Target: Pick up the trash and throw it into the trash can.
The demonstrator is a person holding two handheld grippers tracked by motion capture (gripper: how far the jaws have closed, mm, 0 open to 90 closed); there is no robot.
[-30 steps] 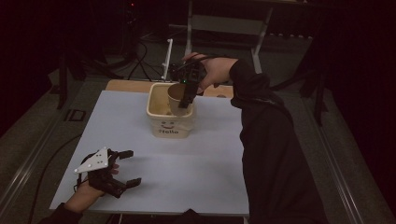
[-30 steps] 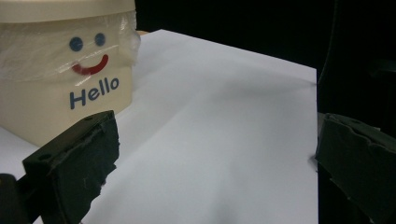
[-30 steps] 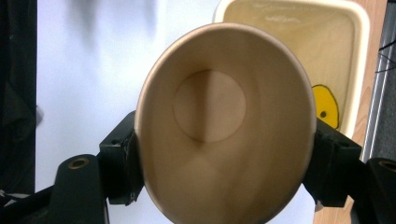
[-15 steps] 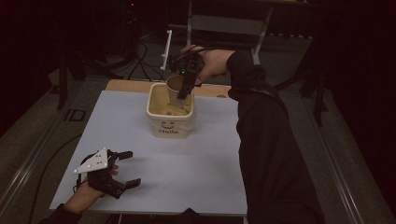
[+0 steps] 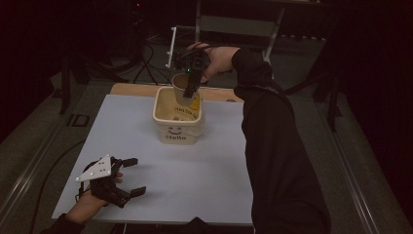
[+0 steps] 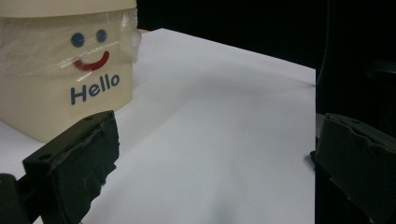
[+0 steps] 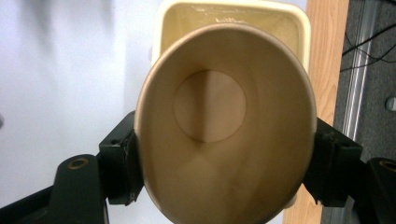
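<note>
White table sheet (image 5: pixel 195 170): I see bare surface in front of and to both sides of the cream tub (image 5: pixel 178 124), which stands toward the far middle and is the one fixed obstacle on it. Over the tub's far rim, the paper cup (image 5: pixel 185 87) clamped in my right gripper (image 5: pixel 192 83) occupies the air, and the black sleeve (image 5: pixel 277 146) blocks the table's right edge. My left gripper (image 5: pixel 127 175), jaws wide apart, sits at the near-left corner; from its own view, open sheet lies between it and the tub.
</note>
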